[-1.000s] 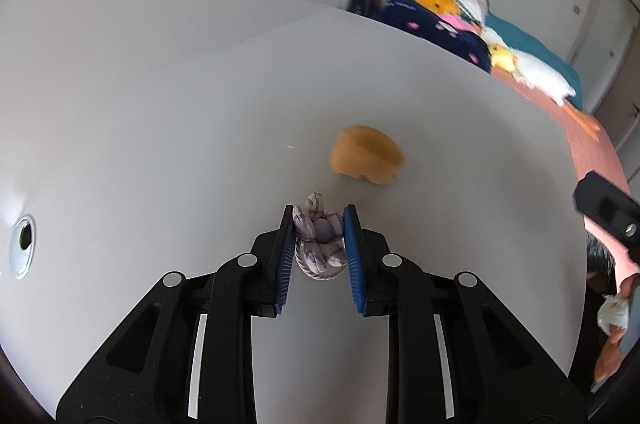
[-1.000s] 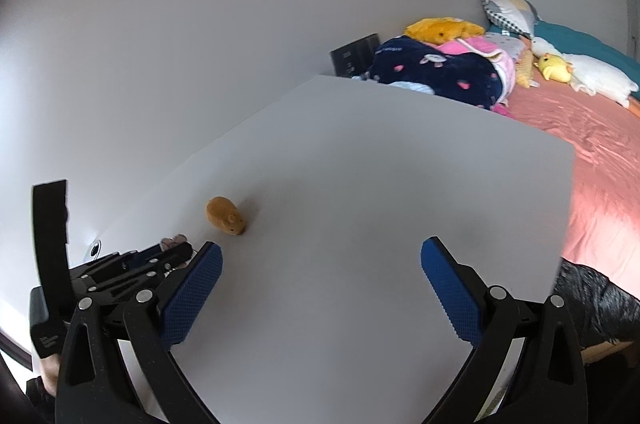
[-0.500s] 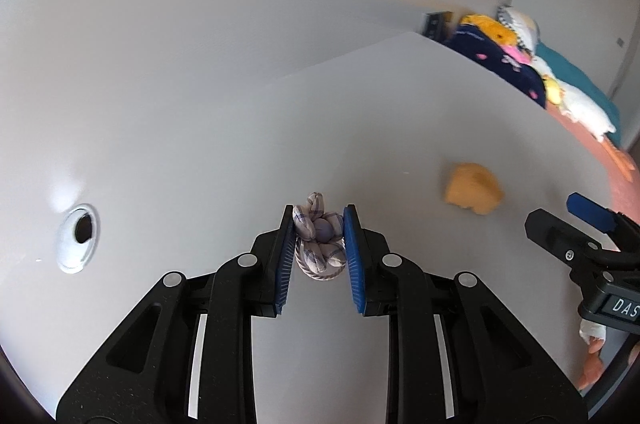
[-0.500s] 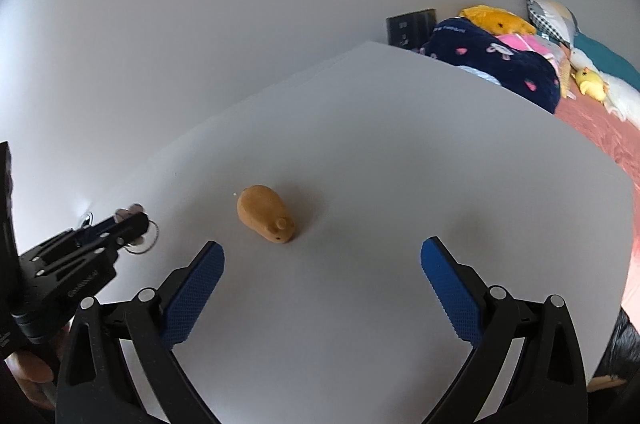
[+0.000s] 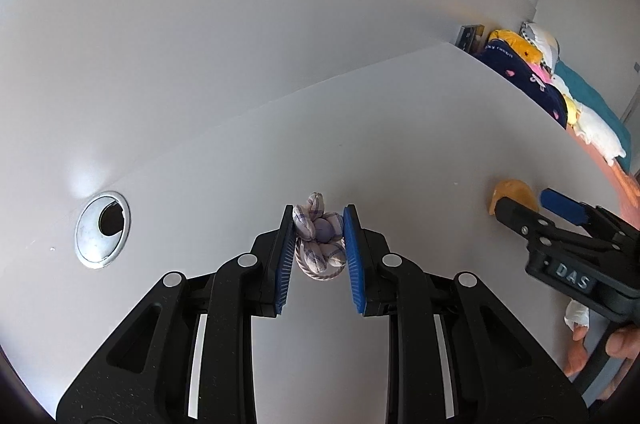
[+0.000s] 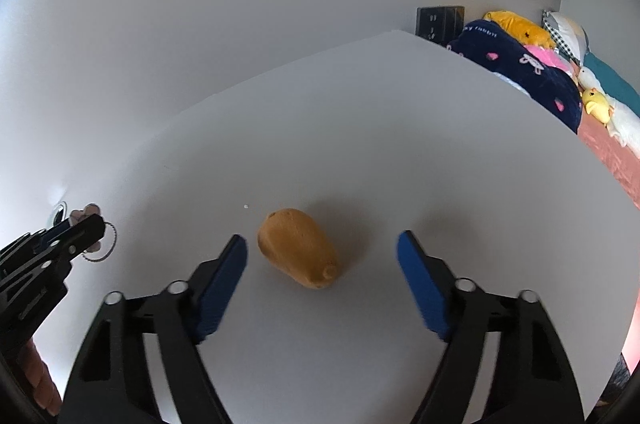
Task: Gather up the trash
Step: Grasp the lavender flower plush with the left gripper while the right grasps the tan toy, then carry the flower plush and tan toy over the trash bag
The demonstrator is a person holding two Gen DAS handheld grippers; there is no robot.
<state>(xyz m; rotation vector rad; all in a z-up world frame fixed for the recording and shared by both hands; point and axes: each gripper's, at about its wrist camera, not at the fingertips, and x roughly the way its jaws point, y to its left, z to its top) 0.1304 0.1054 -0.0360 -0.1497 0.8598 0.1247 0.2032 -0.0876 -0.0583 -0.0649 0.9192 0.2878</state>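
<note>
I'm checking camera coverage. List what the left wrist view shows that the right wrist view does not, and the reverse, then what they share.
Left wrist view only: the left claw seen close, shut on the knotted cloth bundle, and the round metal cable hole in full.

Right wrist view only: the right claw open around the whole orange lump, not touching it, and the dark wall socket face-on.

Both: the white table, the orange lump, both claws, the bundle, and the bedding with plush toys.

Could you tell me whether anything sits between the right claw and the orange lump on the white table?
Nothing visible does. The right claw is open, its blue pads either side of the orange lump, with only bare white table around it. The left claw, shut on a crumpled cloth wad, is off to the side.
</note>
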